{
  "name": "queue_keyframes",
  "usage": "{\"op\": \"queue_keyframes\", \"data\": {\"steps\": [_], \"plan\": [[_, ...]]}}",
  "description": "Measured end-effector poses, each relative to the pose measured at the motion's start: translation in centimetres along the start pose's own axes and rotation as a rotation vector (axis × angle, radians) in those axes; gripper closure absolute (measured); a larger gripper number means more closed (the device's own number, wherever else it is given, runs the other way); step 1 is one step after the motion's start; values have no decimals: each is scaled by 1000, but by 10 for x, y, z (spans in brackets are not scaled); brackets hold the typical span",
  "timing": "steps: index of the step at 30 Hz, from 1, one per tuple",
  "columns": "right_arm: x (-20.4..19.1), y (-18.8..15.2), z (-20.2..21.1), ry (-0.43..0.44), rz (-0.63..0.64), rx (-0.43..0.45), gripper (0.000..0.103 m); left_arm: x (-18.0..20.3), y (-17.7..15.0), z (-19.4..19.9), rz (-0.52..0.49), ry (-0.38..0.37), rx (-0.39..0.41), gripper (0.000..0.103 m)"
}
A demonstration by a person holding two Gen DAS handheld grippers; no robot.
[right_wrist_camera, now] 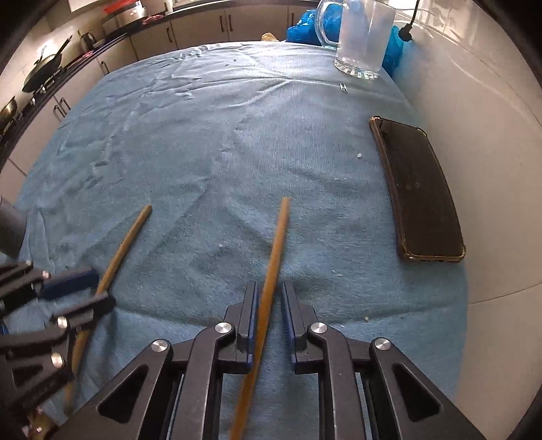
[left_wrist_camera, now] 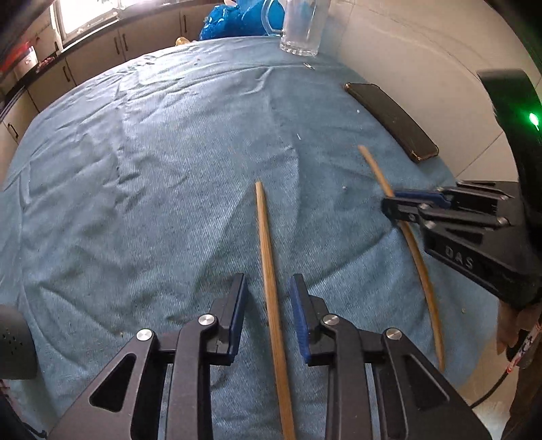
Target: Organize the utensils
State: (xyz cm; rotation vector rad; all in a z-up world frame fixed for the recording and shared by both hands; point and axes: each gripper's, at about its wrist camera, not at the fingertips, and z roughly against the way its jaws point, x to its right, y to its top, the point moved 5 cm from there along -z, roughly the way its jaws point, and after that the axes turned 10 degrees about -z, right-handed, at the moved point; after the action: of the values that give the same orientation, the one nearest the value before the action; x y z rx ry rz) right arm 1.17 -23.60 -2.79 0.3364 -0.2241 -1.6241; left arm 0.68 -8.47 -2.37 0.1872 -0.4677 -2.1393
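Note:
Two wooden chopsticks lie on a blue cloth (left_wrist_camera: 152,152). In the left wrist view one chopstick (left_wrist_camera: 269,287) runs between the open fingers of my left gripper (left_wrist_camera: 267,304), touching neither pad. The other chopstick (left_wrist_camera: 411,243) passes between the fingers of my right gripper (left_wrist_camera: 393,203). In the right wrist view that chopstick (right_wrist_camera: 271,291) sits between the right gripper's (right_wrist_camera: 269,314) narrowly open fingers, against the left pad. The left gripper (right_wrist_camera: 81,291) straddles the first chopstick (right_wrist_camera: 118,250) there. A clear glass mug (left_wrist_camera: 303,27) stands at the far edge; it also shows in the right wrist view (right_wrist_camera: 362,40).
A dark phone (right_wrist_camera: 420,193) in a case lies on the cloth at the right, near the white tiled wall (right_wrist_camera: 491,118). A blue plastic bag (left_wrist_camera: 233,18) sits behind the mug. Kitchen cabinets and a counter with pans (right_wrist_camera: 44,67) run along the far left.

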Motion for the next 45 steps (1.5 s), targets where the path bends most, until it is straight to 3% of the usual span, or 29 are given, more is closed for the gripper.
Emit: {"op": "queue_keyframes", "data": {"steps": [5, 9, 15, 18, 19, 21, 25, 35, 37, 41, 45], "plan": [[10, -11, 5, -2, 58, 55, 88, -2, 3, -4, 89, 2, -8, 78], [15, -14, 7, 36, 48, 103, 88, -3, 0, -2, 85, 20, 6, 78], [20, -23, 10, -75, 124, 129, 88, 2, -2, 0, 112, 50, 14, 73], [25, -28, 12, -77, 128, 147, 88, 8, -2, -1, 85, 84, 19, 73], [26, -30, 13, -75, 130, 152, 88, 9, -2, -1, 80, 98, 23, 77], [27, -32, 15, -75, 140, 157, 88, 7, -2, -2, 79, 126, 31, 97], [29, -32, 16, -68, 148, 153, 83, -7, -16, 13, 188, 76, 68, 97], [17, -31, 15, -150, 251, 133, 85, -19, -41, 64, 241, 124, 165, 97], [16, -31, 14, -139, 252, 134, 91, -20, -48, 76, 243, 130, 187, 97], [16, -33, 15, -107, 215, 154, 94, -22, -53, 82, 269, 91, 220, 97], [24, -34, 23, 23, 95, 155, 95, -21, -58, 89, 263, 79, 250, 97]]}}
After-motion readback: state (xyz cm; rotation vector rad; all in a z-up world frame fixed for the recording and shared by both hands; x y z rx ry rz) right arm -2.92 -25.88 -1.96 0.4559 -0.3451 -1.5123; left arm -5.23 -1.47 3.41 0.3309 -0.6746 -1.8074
